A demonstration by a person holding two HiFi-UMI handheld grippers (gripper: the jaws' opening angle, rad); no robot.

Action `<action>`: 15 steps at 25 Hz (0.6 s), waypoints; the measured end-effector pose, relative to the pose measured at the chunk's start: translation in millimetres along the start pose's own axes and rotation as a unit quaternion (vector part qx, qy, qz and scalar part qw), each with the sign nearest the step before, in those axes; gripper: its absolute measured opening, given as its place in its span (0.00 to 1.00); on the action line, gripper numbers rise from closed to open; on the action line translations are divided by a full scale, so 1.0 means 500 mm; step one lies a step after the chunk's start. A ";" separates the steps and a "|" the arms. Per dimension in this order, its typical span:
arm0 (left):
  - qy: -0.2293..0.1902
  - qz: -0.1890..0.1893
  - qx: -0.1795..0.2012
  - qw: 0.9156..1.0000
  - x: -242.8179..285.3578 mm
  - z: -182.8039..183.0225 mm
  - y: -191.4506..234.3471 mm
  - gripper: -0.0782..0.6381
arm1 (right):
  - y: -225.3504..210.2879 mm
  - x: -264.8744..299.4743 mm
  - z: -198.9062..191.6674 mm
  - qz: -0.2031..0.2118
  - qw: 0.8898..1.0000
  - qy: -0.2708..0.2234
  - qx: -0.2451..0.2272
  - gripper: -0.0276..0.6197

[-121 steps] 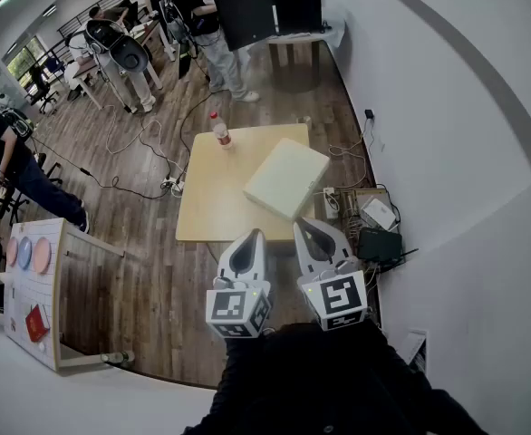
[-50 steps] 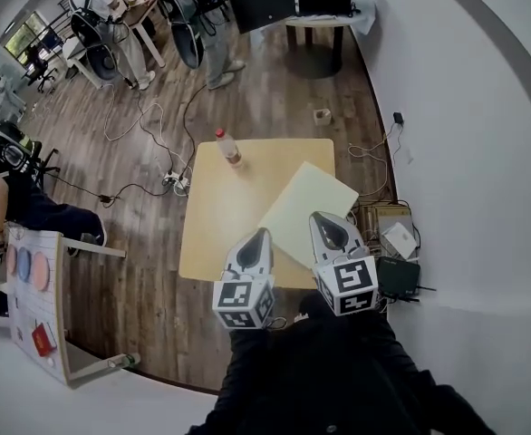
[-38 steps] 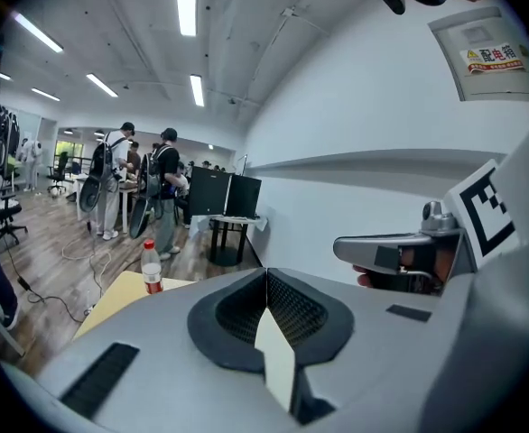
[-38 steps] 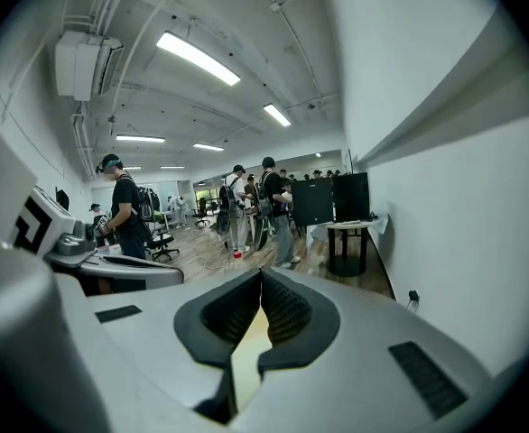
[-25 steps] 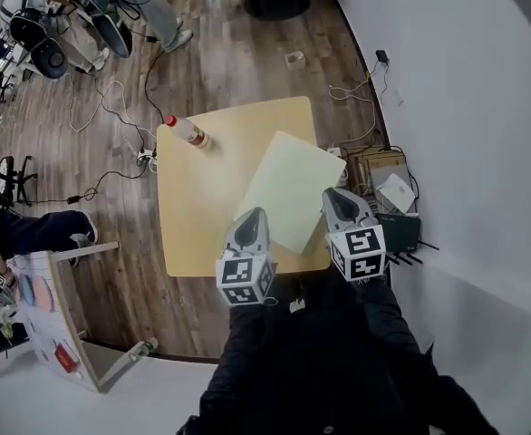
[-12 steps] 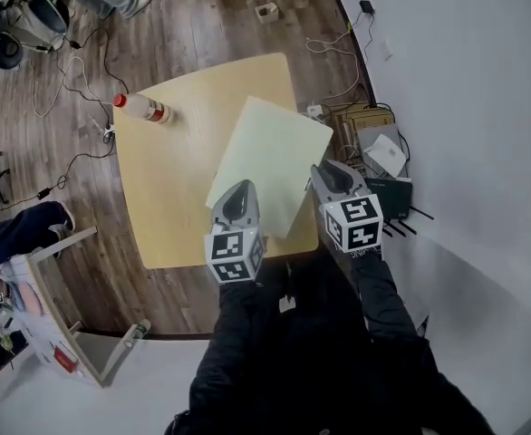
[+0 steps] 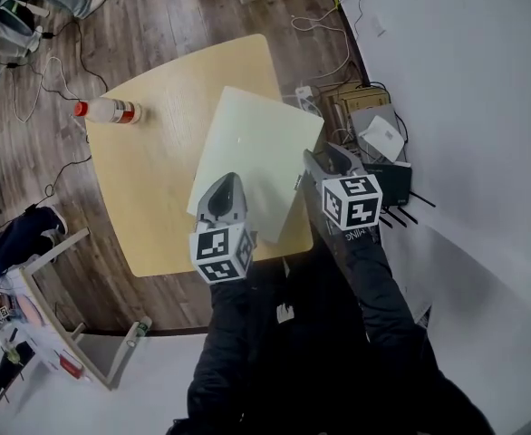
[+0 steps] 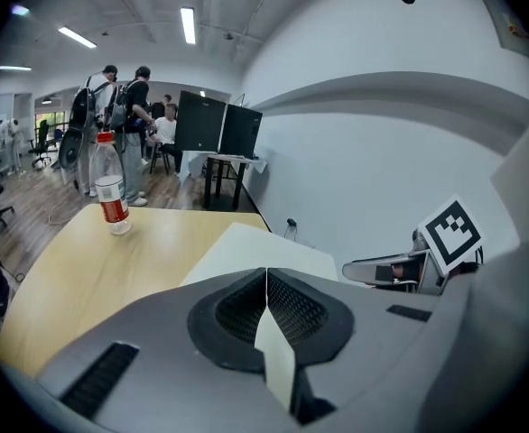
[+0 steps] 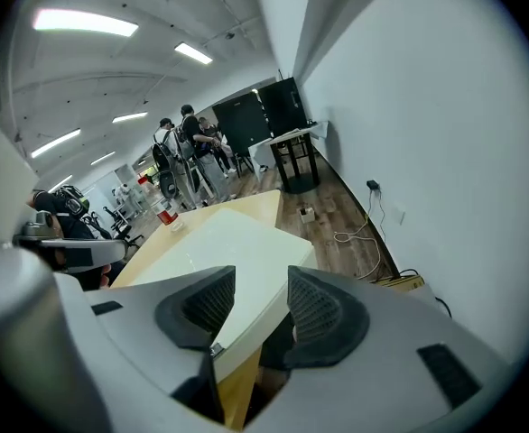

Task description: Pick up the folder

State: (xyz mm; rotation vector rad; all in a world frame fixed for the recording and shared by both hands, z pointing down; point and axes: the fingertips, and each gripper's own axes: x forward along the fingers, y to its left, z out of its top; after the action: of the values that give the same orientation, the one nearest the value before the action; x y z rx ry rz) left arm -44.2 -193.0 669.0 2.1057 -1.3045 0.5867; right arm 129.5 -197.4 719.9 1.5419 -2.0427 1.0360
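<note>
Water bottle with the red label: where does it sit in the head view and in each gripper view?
Head view: water bottle upper left, near a far corner of the table.
Left gripper view: water bottle left of centre, upright.
Right gripper view: water bottle small, left of centre, beyond the folder.
Shared landmark: the pale folder, on the table in all three views.

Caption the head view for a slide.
Left gripper over the folder; right gripper at its edge, jaws just opening, nothing gripped; bottle beyond.
</note>
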 end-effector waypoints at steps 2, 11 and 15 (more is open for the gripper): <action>0.003 0.001 0.001 1.000 0.012 -0.002 0.002 0.16 | -0.015 0.014 -0.010 -0.001 1.000 0.000 0.018 0.35; 0.015 0.006 0.007 1.000 0.065 -0.016 0.002 0.16 | -0.064 0.066 -0.027 0.014 0.996 -0.002 0.084 0.46; 0.017 0.005 0.007 1.000 0.080 -0.016 0.001 0.16 | -0.072 0.086 -0.028 0.034 0.993 -0.004 0.116 0.53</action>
State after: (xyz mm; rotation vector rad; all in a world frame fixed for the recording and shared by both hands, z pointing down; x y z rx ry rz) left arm -28.4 -213.5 700.3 2.0936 -1.2954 0.6355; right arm 147.4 -219.7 770.2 1.5979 -2.0511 1.3367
